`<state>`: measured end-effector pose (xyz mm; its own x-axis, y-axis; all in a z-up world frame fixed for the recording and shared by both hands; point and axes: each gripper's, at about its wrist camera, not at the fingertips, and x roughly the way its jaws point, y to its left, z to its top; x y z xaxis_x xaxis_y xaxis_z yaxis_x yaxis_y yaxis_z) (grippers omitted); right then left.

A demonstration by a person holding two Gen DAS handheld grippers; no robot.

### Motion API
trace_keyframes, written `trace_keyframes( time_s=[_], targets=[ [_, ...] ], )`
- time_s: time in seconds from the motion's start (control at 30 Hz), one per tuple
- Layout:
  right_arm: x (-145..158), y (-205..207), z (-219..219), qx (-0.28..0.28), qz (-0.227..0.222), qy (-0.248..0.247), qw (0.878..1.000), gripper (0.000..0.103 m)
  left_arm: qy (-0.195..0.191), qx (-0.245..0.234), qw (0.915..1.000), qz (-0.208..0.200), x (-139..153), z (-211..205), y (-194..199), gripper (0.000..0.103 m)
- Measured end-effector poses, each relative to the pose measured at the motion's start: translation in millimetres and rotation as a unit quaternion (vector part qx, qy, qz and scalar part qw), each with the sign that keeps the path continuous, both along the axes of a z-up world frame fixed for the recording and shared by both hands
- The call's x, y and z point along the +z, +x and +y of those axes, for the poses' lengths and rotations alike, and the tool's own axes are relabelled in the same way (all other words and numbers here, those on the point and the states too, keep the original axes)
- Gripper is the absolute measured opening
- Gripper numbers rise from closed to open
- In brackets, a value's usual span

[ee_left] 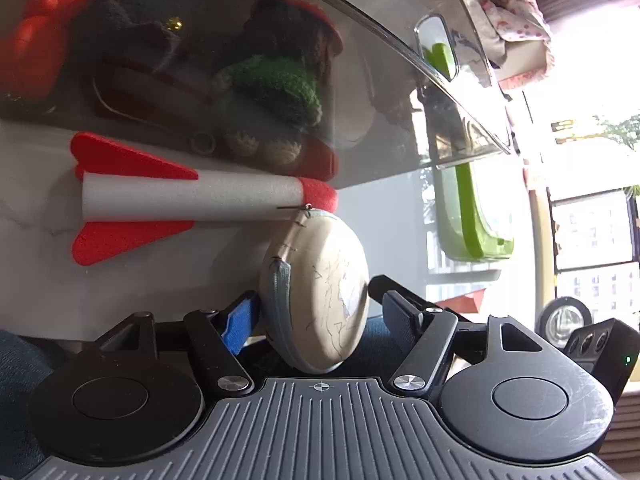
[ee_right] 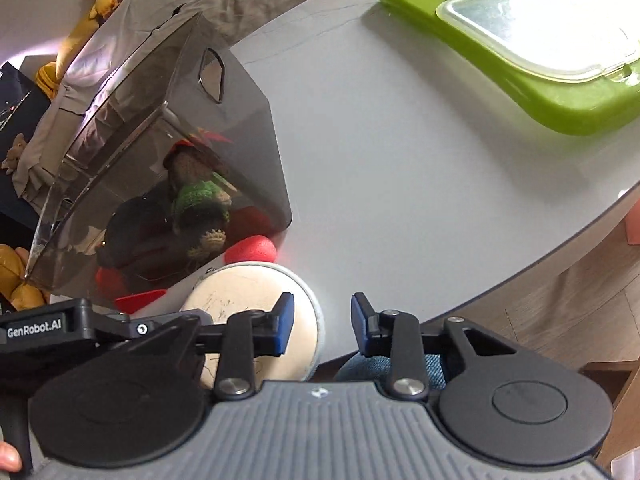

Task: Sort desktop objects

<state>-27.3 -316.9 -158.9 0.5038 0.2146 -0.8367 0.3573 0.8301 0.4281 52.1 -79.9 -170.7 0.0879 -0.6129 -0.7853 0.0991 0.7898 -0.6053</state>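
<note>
My left gripper (ee_left: 316,312) holds a round cream zip case (ee_left: 320,292) edge-on between its jaws; the left pad touches it, the right finger (ee_left: 396,304) sits just off its side. A foam rocket (ee_left: 188,200), white with red fins and nose, lies on the table just beyond the case. Behind it stands a smoky clear bin (ee_left: 240,60) with a knitted green-sweater doll (ee_left: 276,88) and other toys inside. My right gripper (ee_right: 322,328) is open and empty at the table's near edge, right of the case (ee_right: 248,300). The bin (ee_right: 168,160) is to its upper left.
A green lid with a clear container (ee_right: 532,36) lies at the far right of the grey table (ee_right: 400,160). It also shows in the left wrist view (ee_left: 472,208). Plush toys (ee_right: 100,0) and a draped cloth lie beyond the table. Wooden floor is at the right.
</note>
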Motion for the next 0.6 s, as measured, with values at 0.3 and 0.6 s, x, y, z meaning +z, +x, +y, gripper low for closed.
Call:
trace_keyframes(
  time_s=[0.3,0.6],
  targets=[
    [-12,0,-18,-0.018,-0.002,0.065,0.998,0.035,0.023,-0.007,0.9993,-0.027,4,-21,3,0.055],
    [0,-45,-49,-0.133,-0.027,0.191,0.972,0.061,0.010,0.017,0.9998,0.009,9,-19,5,0.044]
  ],
)
